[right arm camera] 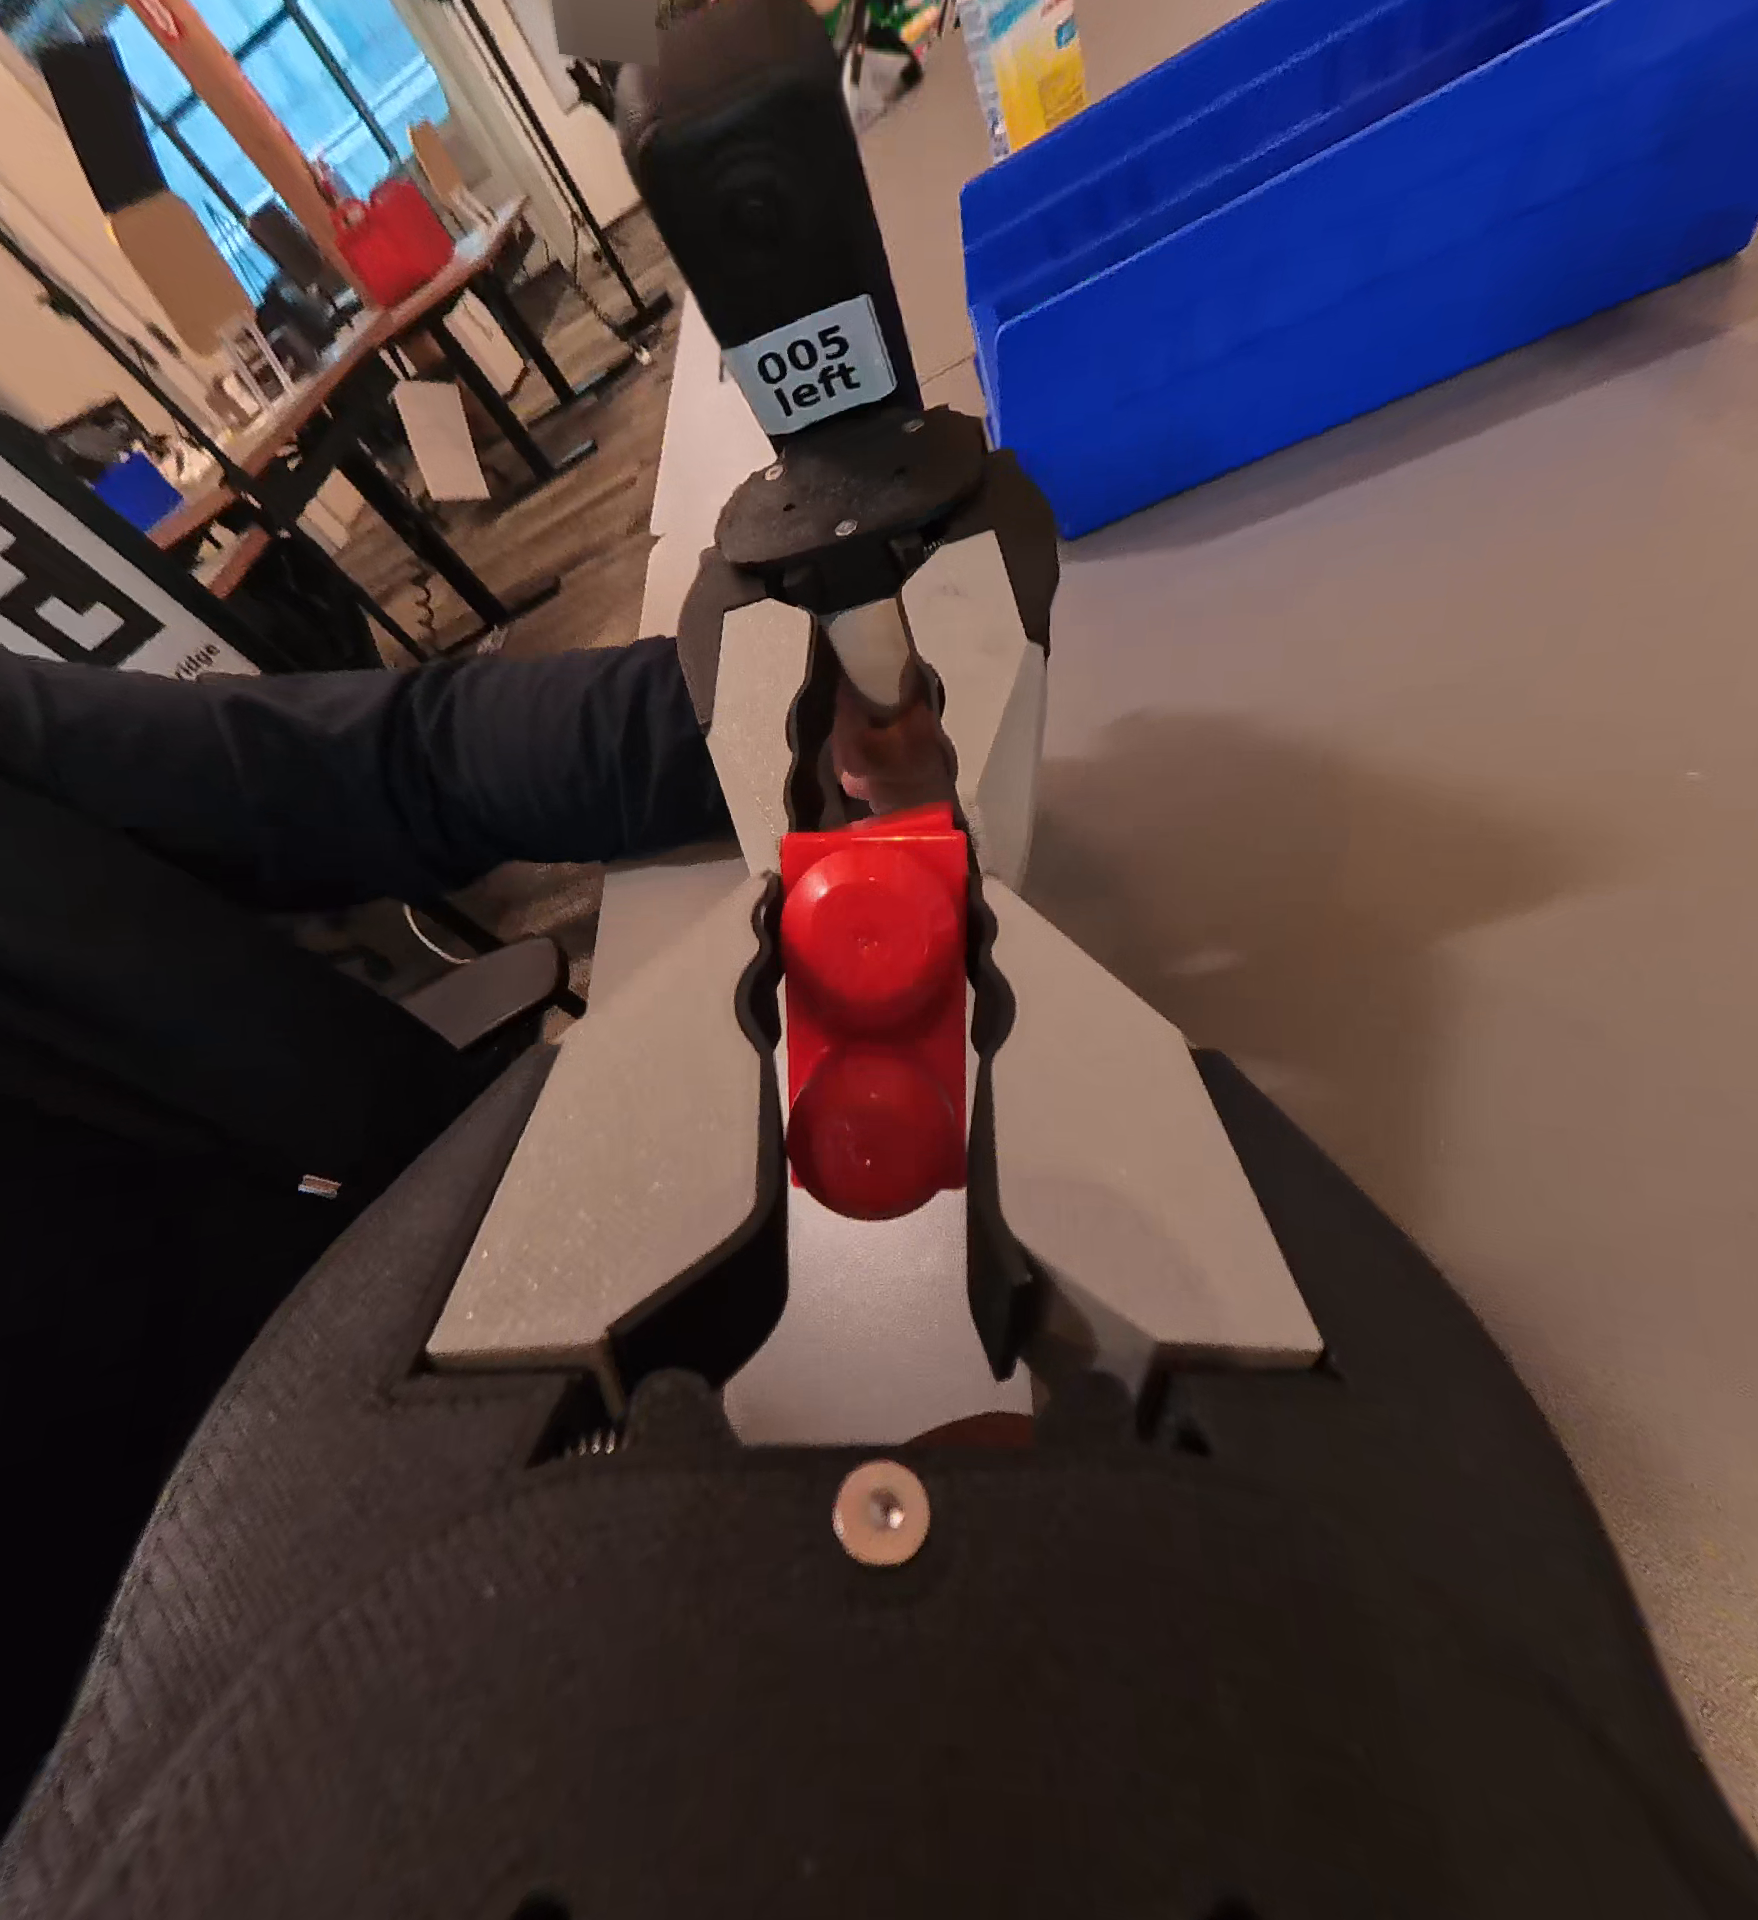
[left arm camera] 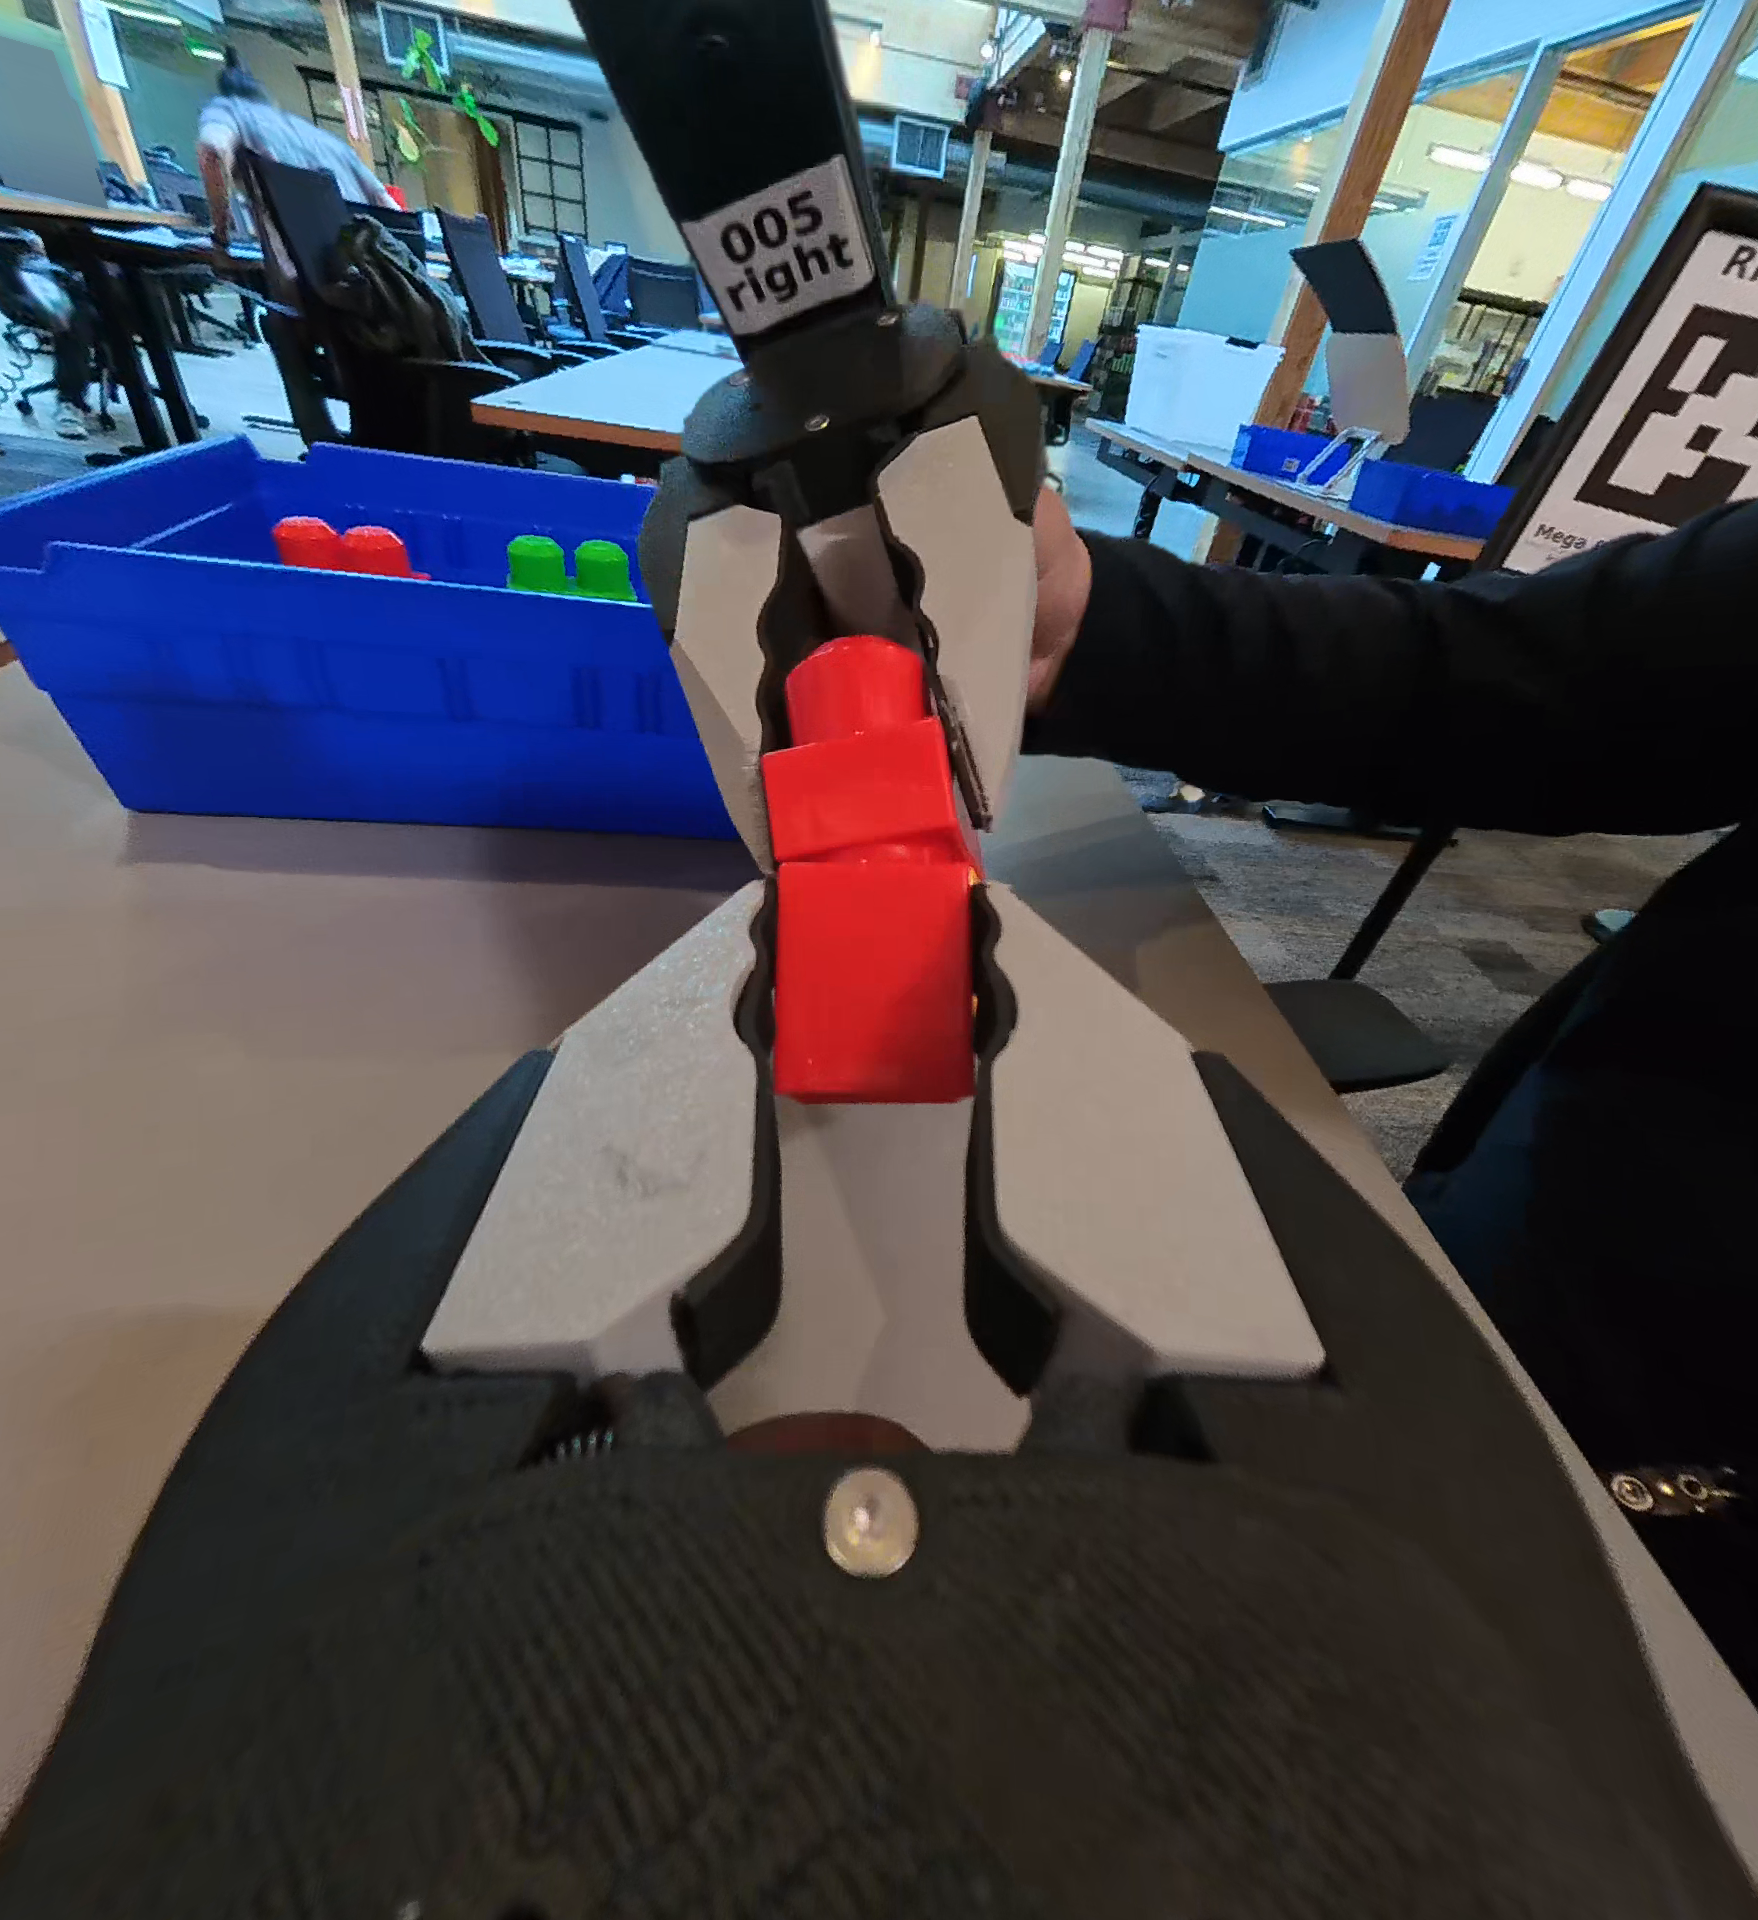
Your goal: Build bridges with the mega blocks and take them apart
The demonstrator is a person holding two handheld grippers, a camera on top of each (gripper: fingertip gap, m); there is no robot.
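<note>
The left tool (left arm camera: 873,935) is clamped on a glossy red plastic block (left arm camera: 870,987), its grey fingers pressing the block's two flat sides. The right tool (left arm camera: 854,717) comes in from above and opposite, gripping a second red plastic two-stud block (left arm camera: 859,769) that sits tilted against the top of the first; the two blocks touch, and whether they are fully locked together cannot be told. In the right wrist view the right tool (right arm camera: 873,977) closes on the studded block (right arm camera: 873,1049), whose two round studs face the camera, and the left tool (right arm camera: 875,790) holds the other block (right arm camera: 906,826) just beyond.

Both blocks are held up in the air above the grey flat surface (left arm camera: 283,1039). Below and to the left of them the surface lies bare. Its near right edge (left arm camera: 1218,935) runs close beside the tools, with carpeted floor beyond.

A blue plastic bin (left arm camera: 355,717) stands on the surface behind and to the left, near the right tool; inside it lie a red studded block (left arm camera: 345,545) and a green studded block (left arm camera: 568,566). A dark-sleeved arm (left arm camera: 1426,675) reaches in from the right, filling that side. A black-framed board with a square marker (left arm camera: 1706,395) stands behind it.
</note>
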